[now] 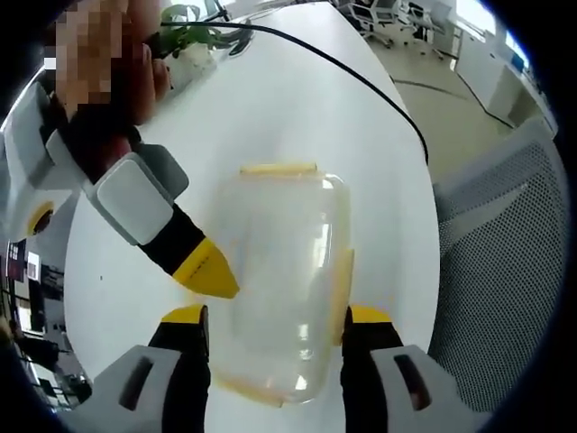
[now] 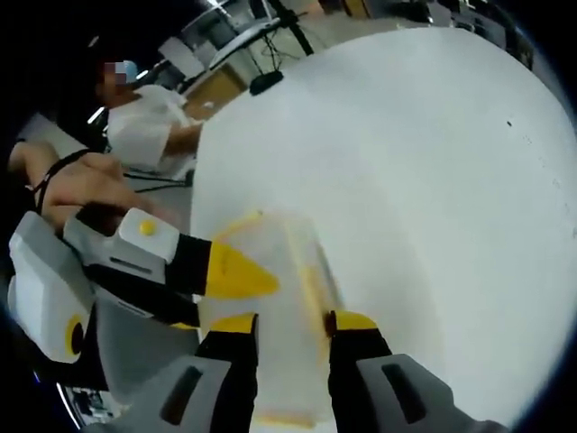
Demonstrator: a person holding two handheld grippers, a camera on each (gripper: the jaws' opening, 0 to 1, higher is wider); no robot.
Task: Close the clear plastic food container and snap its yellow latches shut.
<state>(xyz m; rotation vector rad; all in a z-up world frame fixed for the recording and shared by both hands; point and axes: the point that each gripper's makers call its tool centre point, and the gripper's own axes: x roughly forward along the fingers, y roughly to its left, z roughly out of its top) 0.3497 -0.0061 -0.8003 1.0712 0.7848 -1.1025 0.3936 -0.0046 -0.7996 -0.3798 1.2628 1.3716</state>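
1. Container [image 1: 284,289], clear plastic, yellow latches [image 1: 278,169], is lying on white table [image 1: 361,162]; contents and writing unreadable.
2. Left gripper [image 1: 275,320] is spreading released around it.
3. Right gripper [image 2: 287,323] is straddling its edge, unclenched.

A white counter [image 1: 297,117] with rounded edges carries everything and reflects the room light softly. In the left gripper view a black cable [image 1: 361,77] trails across its far half, and a green plant [image 1: 194,32] stands at its far end. A grey mesh chair [image 1: 505,262] sits just beside its right edge. Beyond lie a pale floor [image 1: 433,77], more office chairs [image 1: 383,18] and bright windows [image 1: 473,13]. In the right gripper view, a seated person in white [image 2: 149,126] is at far left.
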